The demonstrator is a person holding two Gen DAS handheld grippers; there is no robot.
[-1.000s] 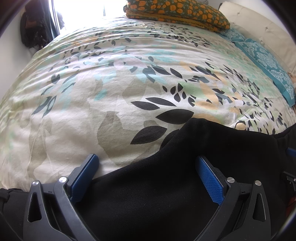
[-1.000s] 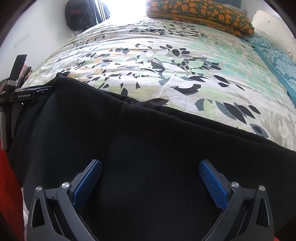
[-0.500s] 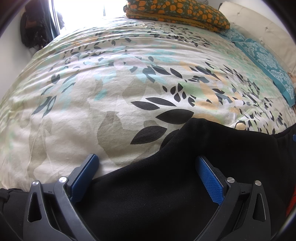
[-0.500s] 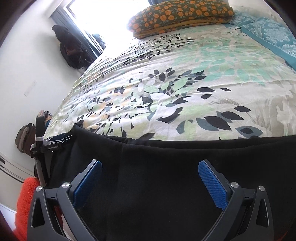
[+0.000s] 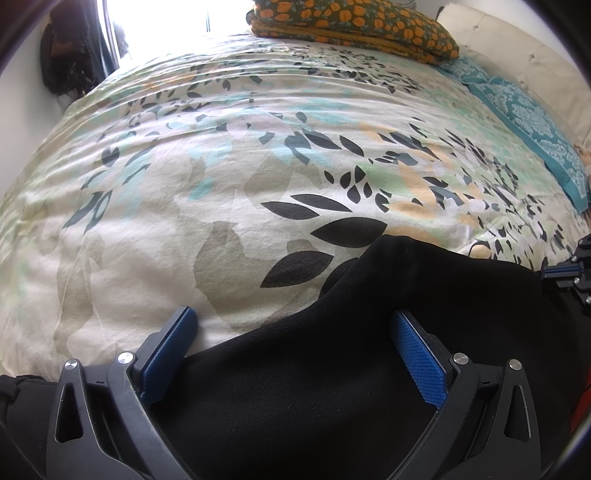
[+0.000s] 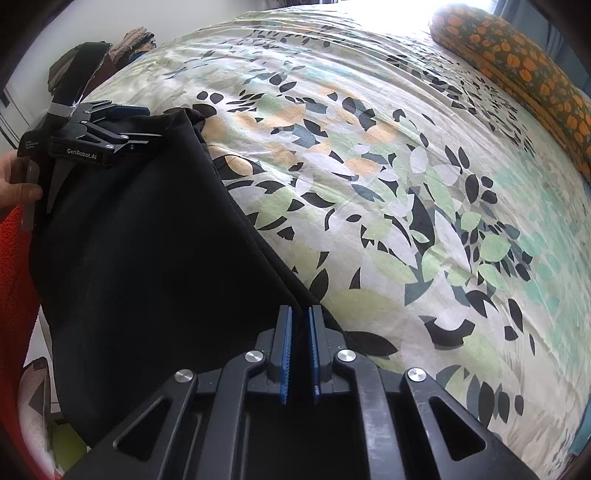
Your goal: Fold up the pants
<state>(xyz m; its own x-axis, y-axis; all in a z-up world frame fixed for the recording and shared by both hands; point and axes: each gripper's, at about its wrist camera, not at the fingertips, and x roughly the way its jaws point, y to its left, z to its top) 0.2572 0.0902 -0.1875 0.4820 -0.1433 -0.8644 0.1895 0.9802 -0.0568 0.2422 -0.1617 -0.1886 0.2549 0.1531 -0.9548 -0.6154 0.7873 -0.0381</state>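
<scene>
Black pants lie along the near edge of a leaf-print bed cover. My left gripper stands open over them, its blue pads wide apart and the cloth lying loose below. In the right wrist view the pants stretch from the left gripper at their far corner to my right gripper. The right gripper is shut, and the pants' edge runs in between its pads. It also shows at the right edge of the left wrist view.
An orange flowered pillow and a teal patterned cloth lie at the far side of the bed, by a white headboard. A hand holds the left gripper. Red fabric hangs at the left edge.
The right gripper has gone from wide open to shut at the pants' edge, and it rolled and shifted sideways. The left gripper has kept still and open.
</scene>
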